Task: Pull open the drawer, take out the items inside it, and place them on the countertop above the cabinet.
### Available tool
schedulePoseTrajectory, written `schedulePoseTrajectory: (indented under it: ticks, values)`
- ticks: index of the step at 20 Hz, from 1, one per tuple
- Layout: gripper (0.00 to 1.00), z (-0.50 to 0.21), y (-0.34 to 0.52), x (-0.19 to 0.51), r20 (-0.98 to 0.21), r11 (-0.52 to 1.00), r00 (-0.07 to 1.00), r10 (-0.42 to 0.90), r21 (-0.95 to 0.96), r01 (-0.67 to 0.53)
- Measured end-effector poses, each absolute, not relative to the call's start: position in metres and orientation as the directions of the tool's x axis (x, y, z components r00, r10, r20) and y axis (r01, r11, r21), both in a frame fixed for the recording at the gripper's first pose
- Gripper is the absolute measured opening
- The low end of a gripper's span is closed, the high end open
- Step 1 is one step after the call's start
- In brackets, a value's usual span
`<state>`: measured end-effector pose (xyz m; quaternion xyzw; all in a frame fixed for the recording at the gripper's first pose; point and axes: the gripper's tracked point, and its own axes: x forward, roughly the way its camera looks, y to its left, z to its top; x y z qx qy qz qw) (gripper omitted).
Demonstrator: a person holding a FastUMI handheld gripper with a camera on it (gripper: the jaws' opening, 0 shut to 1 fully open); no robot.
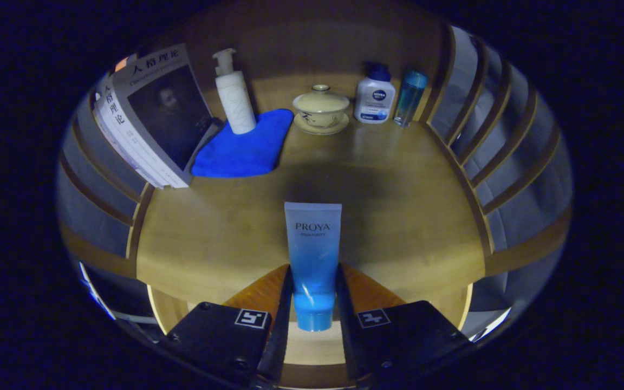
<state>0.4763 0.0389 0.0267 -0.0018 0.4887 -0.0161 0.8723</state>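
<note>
Blue tube: my gripper (313, 303) has the blue tube (313, 260) at the lower middle of the frame. Its cap end sits between my two fingers and its flat end points away from me.
Fingers: they are closed most of the way and both press on the tube's sides near the cap. I think the hold is snug.
Countertop: the wooden countertop (398, 216) spreads out under the tube, across the middle of the frame.
Back row: a white pump bottle (234, 95) stands on a blue cloth (244, 149) at the upper left. A lidded cup (321, 108), a small white bottle (375, 97) and a clear blue bottle (409, 96) stand at the top middle and upper right.
Books: some books (152, 116) lean at the upper left.
My step: I think I am putting the tube down on the wood.
How to do it well: I should go down slowly, keep the tube well apart from the back row, and open my fingers only when it rests on the wood.
Watch out: if I open too soon, the tube may drop and roll.
</note>
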Motion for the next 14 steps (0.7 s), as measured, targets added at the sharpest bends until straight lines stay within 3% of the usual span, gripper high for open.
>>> schedulePoseTrajectory:
  ticks: [3,8,12,14]
  values:
    - [0.46,0.020,0.035,0.476,-0.863,0.999,0.505,-0.019,0.001,0.040]
    - [0.55,0.023,0.031,0.476,-0.844,0.996,0.536,-0.014,0.034,0.079]
    - [0.70,0.035,0.037,0.466,-0.825,0.995,0.565,0.017,0.069,0.071]
    - [0.71,0.044,0.043,0.459,-0.810,0.997,0.585,0.029,0.067,0.042]
